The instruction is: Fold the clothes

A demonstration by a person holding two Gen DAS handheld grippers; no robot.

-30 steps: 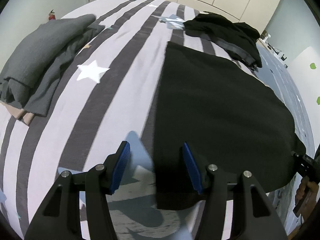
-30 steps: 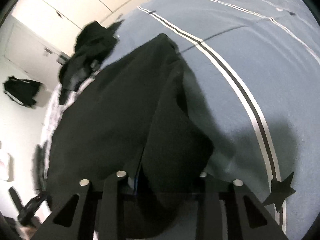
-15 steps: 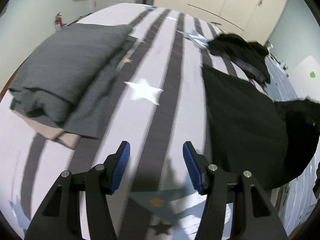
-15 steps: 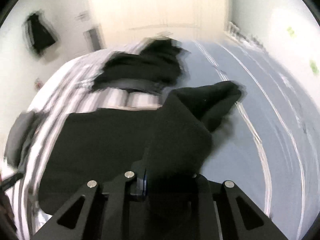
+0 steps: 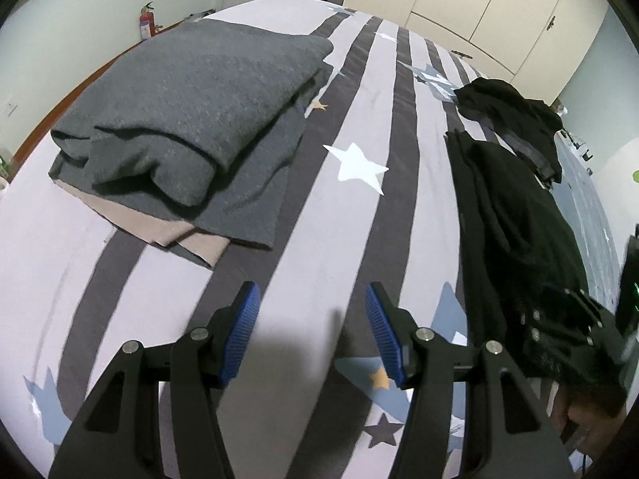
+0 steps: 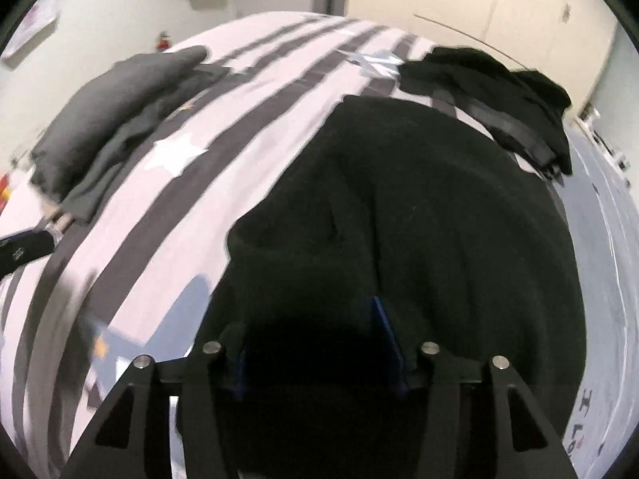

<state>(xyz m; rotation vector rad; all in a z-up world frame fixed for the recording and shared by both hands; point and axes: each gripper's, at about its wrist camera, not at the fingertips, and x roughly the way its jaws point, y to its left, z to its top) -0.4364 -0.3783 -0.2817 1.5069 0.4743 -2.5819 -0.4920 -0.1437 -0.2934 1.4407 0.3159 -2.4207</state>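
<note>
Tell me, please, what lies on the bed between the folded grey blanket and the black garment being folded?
Only bare striped bedcover with a white star printed on it. No other item lies between the grey blanket and the black garment, as the left wrist view shows.

The right gripper (image 6: 319,339), jaws opening, hangs over the black garment (image 6: 419,219) spread on the striped bed (image 6: 239,127).

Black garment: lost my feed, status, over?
Left gripper open, empty, over bedspread. Right gripper opening over black garment. Grey folded pile well clear.
</note>
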